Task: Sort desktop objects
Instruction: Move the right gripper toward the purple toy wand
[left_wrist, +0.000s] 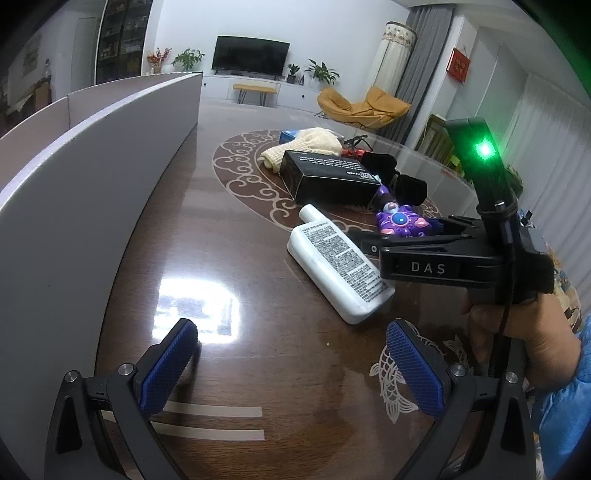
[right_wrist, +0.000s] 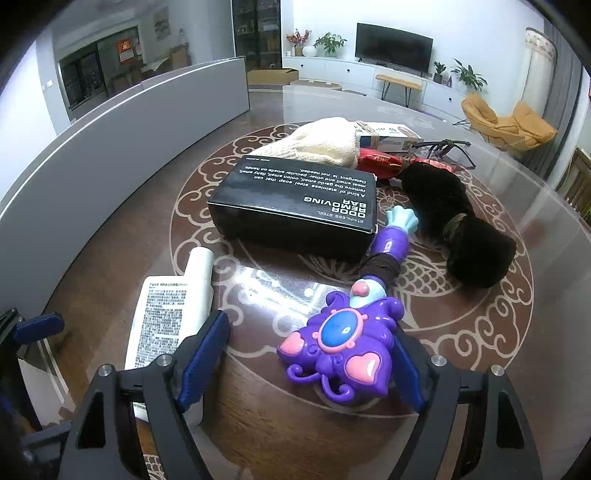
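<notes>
- The right claw (right_wrist: 310, 369) stands wide open at the bottom of the right wrist view, its blue pads either side of the purple toy wand (right_wrist: 343, 350) but not pressing on it; nothing is held.
- The toy wand lies flat on the table (right_wrist: 110, 236), its butterfly head low in the frame and its handle running up toward the black box (right_wrist: 295, 206) at centre.
- The white bottle (right_wrist: 170, 314) lies on its side at lower left of that view, just outside the right claw's left pad.
- The left claw (left_wrist: 291, 362) hangs open and empty at the bottom of the left wrist view, over a bare glossy patch of table, with the white bottle a little above and to its right.
- Behind the box, in the upper middle, sit a cream knitted item (right_wrist: 317, 144), a black fuzzy thing (right_wrist: 458, 229), a red wrapper and a pair of glasses, all bunched close together.
- The grey partition (left_wrist: 92, 177) fills the left of the frame.
- To my eye the step in hand is lining up a pick on the toy wand.
- The next move seems to call for closing the pads squarely on the butterfly head, taking care that its uneven shape does not twist out.
</notes>
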